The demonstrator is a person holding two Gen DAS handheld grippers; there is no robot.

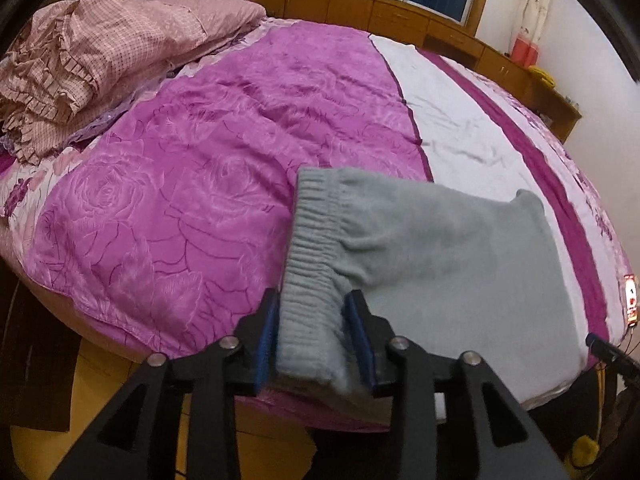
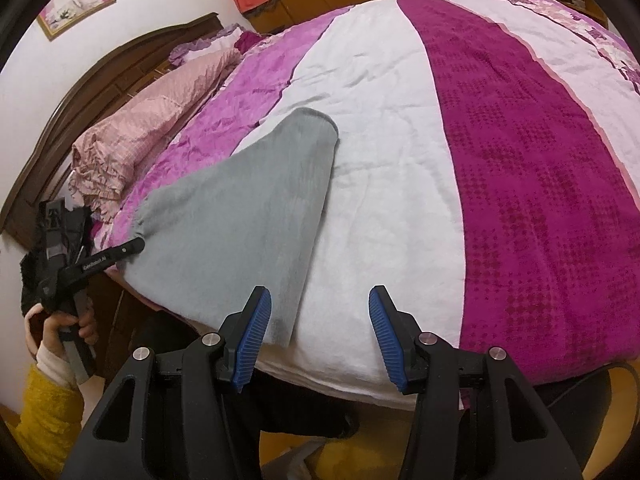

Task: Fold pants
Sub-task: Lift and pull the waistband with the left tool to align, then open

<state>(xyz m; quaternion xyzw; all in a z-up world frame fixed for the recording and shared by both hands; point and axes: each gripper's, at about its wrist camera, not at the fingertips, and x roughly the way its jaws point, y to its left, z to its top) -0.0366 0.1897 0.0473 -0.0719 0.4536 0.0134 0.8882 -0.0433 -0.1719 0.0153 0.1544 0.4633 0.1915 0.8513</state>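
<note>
The grey knit pants (image 1: 440, 264) lie folded near the bed's front edge, ribbed waistband (image 1: 316, 232) to the left. My left gripper (image 1: 314, 340) is shut on the near end of the waistband, its blue pads pressed on both sides of the cloth. In the right wrist view the pants (image 2: 248, 216) spread over the white stripe, and the left gripper (image 2: 132, 246) shows at their left corner. My right gripper (image 2: 320, 332) is open and empty above the bed edge, just right of the pants' near corner.
The bed (image 2: 520, 160) has a purple, white and magenta striped cover. A pink checked quilt (image 1: 100, 52) is piled at the head end. A wooden headboard (image 2: 100, 76) and low wooden cabinets (image 1: 400, 16) border the bed. Yellow floor (image 1: 100, 400) lies below the edge.
</note>
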